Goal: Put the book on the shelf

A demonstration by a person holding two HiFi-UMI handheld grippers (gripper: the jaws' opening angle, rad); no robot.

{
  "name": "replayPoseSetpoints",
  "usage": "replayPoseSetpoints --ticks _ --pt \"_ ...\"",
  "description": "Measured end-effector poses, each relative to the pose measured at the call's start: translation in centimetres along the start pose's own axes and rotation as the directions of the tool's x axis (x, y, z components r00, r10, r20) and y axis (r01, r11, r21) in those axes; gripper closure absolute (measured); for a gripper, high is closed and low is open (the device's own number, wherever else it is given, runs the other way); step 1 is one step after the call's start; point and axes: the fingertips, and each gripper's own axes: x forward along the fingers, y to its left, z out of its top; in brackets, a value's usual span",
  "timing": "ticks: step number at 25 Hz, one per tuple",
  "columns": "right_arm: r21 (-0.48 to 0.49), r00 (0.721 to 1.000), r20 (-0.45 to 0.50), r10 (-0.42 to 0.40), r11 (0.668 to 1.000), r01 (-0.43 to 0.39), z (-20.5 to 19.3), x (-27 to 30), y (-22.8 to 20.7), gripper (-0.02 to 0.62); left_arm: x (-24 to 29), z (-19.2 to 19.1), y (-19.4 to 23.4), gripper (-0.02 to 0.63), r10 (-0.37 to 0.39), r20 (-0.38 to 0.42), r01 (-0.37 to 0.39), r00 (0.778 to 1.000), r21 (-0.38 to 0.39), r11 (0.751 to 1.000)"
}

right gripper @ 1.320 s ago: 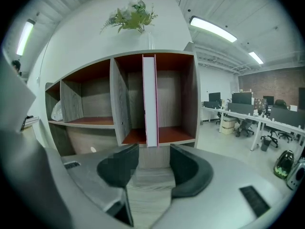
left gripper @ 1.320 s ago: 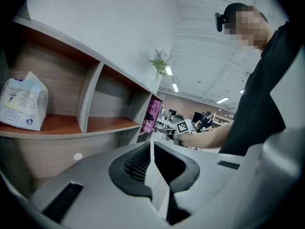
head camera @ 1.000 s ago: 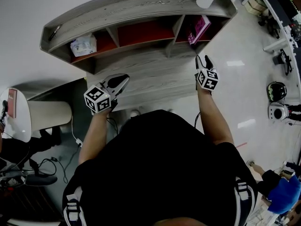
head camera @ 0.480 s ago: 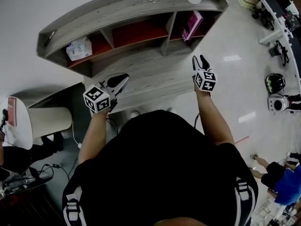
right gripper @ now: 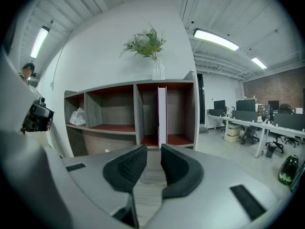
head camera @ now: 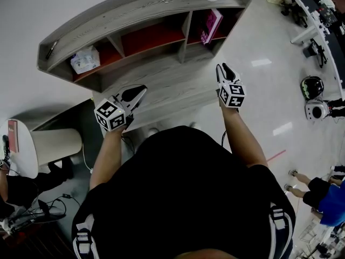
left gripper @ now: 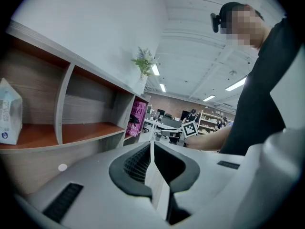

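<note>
The left gripper (head camera: 142, 90), a pale two-jaw tool bearing a cube of black-and-white square markers, had its jaws pressed together on nothing, as its own view (left gripper: 150, 145) confirmed. The right gripper (head camera: 220, 67), of the same build, had just been closing. In its own view (right gripper: 152, 150) the dark ribbed pads stood nearly together with a narrow gap between them, and nothing lay in that gap. Both grippers hung on the near side of the long grey wood-grain shelf unit with red-brown compartment floors (head camera: 135, 8), clear of it and touching no part of it. The thin pink-covered book (head camera: 211, 25) stood on its edge, roughly upright, in the right-hand end compartment, and showed edge-on straight ahead of the right gripper (right gripper: 162, 116). A white printed packet (head camera: 85, 60) sat in the left-hand compartment, and the middle compartment held nothing visible. A clear glass vase of green sprigs (right gripper: 153, 51) stood on the shelf top above the book. Judged from this arrangement, the placing was complete: the book rested on the shelf, released by both grippers. At most, the hands remained to be drawn back.
</note>
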Motion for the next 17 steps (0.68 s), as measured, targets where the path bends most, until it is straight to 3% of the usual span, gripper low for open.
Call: replayPoseSetpoints --ticks 17 --pt "0.0 0.998 0.065 0.006 1.0 -0.006 0.8 -5.8 0.7 0.535 1.6 0.2 -2.6 0.566 -0.076 -0.011 0.076 0.997 0.027 0.997"
